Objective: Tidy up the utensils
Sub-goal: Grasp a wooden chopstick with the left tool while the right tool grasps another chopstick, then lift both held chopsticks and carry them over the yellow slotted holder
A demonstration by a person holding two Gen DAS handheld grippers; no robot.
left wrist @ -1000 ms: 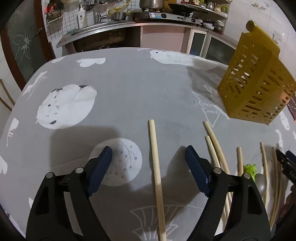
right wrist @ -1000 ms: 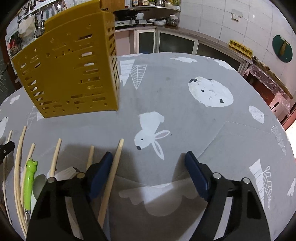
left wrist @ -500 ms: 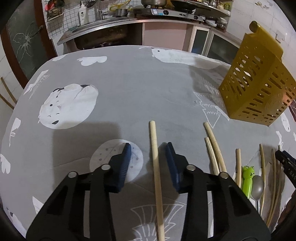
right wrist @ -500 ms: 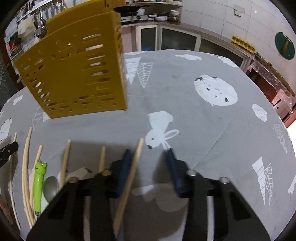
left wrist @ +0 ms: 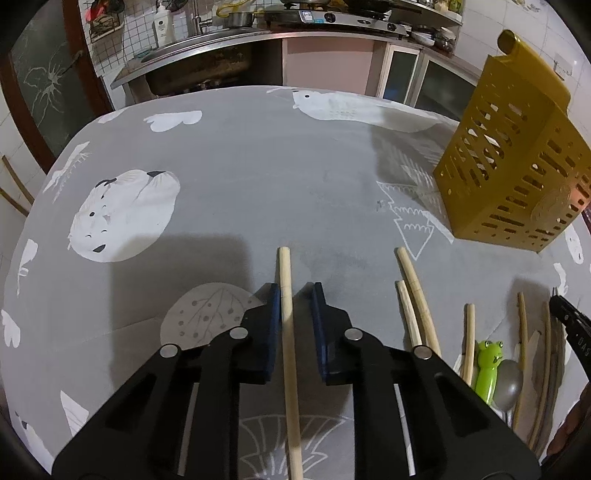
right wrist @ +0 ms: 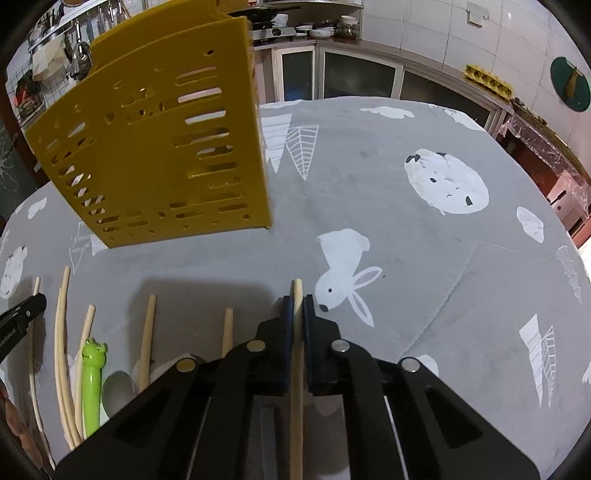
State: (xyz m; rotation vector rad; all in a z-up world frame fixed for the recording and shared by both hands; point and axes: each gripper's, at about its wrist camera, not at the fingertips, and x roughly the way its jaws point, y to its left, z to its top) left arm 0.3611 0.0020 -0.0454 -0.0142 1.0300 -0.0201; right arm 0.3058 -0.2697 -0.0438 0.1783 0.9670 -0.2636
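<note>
A yellow slotted utensil holder (left wrist: 517,173) stands on the grey patterned tablecloth; it also shows in the right wrist view (right wrist: 159,147). My left gripper (left wrist: 293,291) straddles a wooden chopstick (left wrist: 286,295) lying on the cloth; its left pad touches the stick and a gap remains at the right pad. My right gripper (right wrist: 297,301) is shut on another wooden chopstick (right wrist: 297,291), whose tip sticks out just past the pads. More chopsticks (left wrist: 413,295) and a green frog-handled spoon (right wrist: 92,380) lie between the two grippers.
The tablecloth (left wrist: 258,177) covers a round table whose edge curves away on all sides. A kitchen counter with a stove (left wrist: 332,18) stands behind it. Several thin sticks (right wrist: 62,350) lie at the left of the right wrist view.
Both grippers have closed from wide open. The right one has shut on its chopstick. The left one has narrowed around its chopstick.
</note>
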